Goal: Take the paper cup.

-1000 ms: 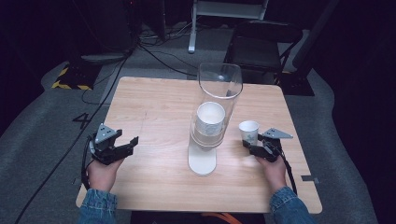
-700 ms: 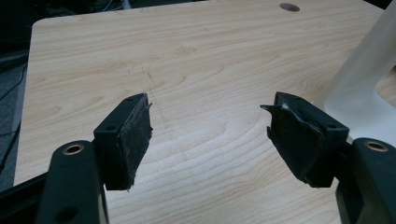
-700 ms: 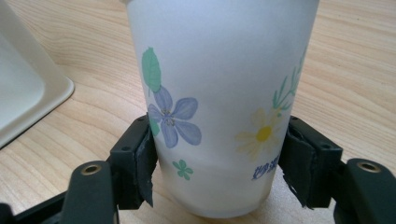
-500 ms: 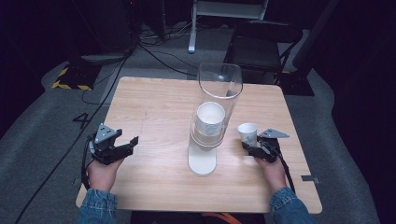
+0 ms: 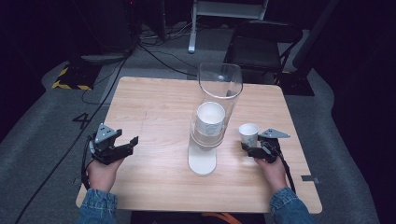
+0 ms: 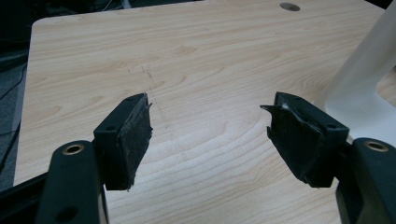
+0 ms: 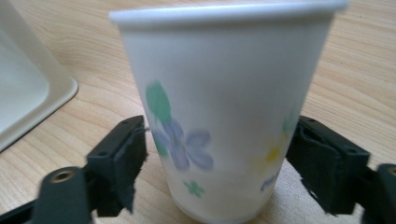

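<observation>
paper cup point(image 7: 224, 112): white, flower print | upright, open end up | right side of surface point(image 5: 149, 107) | between right gripper's point(image 5: 252, 148) spread fingers point(image 7: 119, 154), gap on each side | just right of dispenser point(image 5: 211, 121)

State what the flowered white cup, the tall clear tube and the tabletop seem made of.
Flowered white cup: probably paper, matte, with a rolled rim and printed flowers. Tall clear tube: clear plastic or glass, glossy; the cup stack inside shows through. Tabletop: wood or wood-look laminate, with light grain lines.
</observation>
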